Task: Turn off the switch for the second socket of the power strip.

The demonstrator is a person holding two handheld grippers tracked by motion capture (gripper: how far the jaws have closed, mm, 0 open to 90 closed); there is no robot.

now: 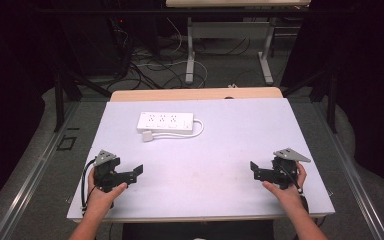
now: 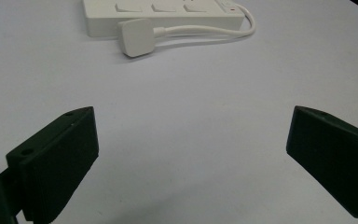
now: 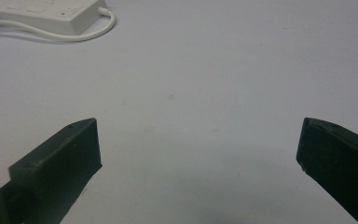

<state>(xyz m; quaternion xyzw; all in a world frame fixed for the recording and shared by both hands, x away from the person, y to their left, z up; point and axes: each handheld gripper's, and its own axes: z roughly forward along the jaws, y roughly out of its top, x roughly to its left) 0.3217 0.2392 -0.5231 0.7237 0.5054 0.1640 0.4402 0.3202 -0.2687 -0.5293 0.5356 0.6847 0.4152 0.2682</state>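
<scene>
Desk [image 1: 215, 165] first: a wide pale sheet covers its top, with a strip of light wood showing along the far edge, and dark floor and tangled cables lie beyond it. Another desk [image 1: 230, 30] on grey metal legs stands farther back in the room.

On the far left part of the pale surface lies a white power strip [image 1: 165, 121], flat, its long side running across the desk, sockets facing up. Its white cable [image 1: 198, 131] leaves the right end, loops round the near side and ends in a white plug [image 1: 148, 135] that lies just beside the strip's near edge, towards its left end. In the left gripper view the plug sits flat, close against the strip, nothing plugged into the sockets.

Near the front edge, the person's two hands each hold a black gripper, well apart from one another and well short of the power strip. The left gripper [image 1: 136, 171] sits at the front left, pointing inward towards the middle of the desk; its jaws stand spread wide with only bare surface between them. The right gripper [image 1: 255, 169] mirrors it at the front right, pointing inward too, jaws likewise spread wide and holding nothing. Each carries a grey three-cornered plate on top.
</scene>
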